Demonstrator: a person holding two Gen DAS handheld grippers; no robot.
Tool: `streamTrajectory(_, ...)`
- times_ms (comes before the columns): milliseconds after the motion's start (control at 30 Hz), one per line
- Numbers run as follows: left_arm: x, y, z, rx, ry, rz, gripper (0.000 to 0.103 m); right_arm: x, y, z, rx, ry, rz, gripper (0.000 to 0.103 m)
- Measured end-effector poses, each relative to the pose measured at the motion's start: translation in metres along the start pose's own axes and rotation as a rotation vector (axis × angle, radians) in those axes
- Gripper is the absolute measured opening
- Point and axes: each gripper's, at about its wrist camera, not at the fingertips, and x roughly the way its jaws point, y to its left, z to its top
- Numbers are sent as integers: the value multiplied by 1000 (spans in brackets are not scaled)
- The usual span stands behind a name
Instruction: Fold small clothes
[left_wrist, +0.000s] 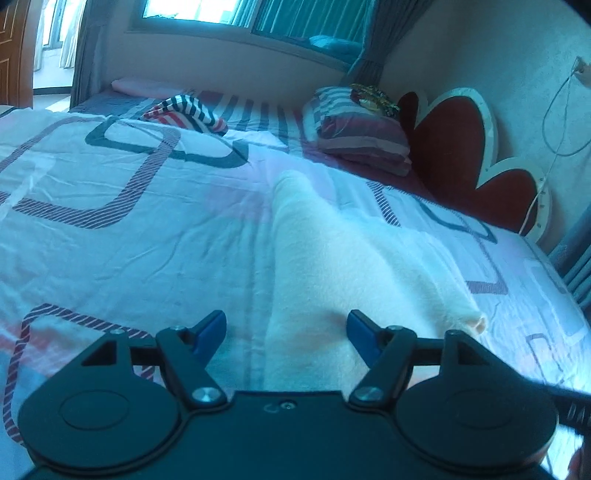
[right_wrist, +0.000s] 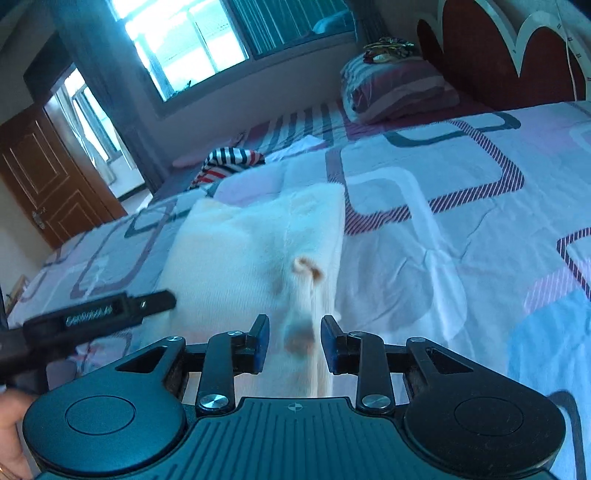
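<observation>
From the left wrist view, the left gripper hovers with its blue fingers spread wide over the near end of a cream knit garment, which lies lengthwise on the patterned bedspread. A striped cloth lies farther back, near folded quilts. From the right wrist view, the right gripper is spread too, a blurred fold of the cream knit garment between its fingers, unpinched.

Pale bedspread with rounded-square striped pattern fills centre. Folded maroon-striped quilt upper right, beside red petal-shaped headboard. Brown panelled wooden door left. Window top.
</observation>
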Motion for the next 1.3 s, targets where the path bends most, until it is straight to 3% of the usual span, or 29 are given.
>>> streamTrajectory(167,9,7,-4,-28,36,-1,76,13,-10,-31,43,96,-63,30)
streamTrajectory(267,8,6,-1,-11,38,4,75,6,-13,-36,44,92,-56,30)
streamTrajectory(400,-4,2,3,-14,33,-7,65,1,-12,-33,29,120,-54,30)
streamTrajectory(633,-29,1,-14,45,45,-47,62,-19,7,-28,-35,56,-38,30)
streamTrajectory(767,-28,3,-43,112,94,-13,64,-4,5,-39,-37,113,-77,30)
streamTrajectory(867,-30,10,-54,105,72,-20,65,-4,-7,-46,-5,118,-69,30)
streamTrajectory(1167,-42,3,-47,99,112,30,63,-15,-9,-47,-20,141,-73,31)
streamTrajectory(1300,-52,-6,-30,131,58,27,63,-28,-5,-30,-42,74,-88,31)
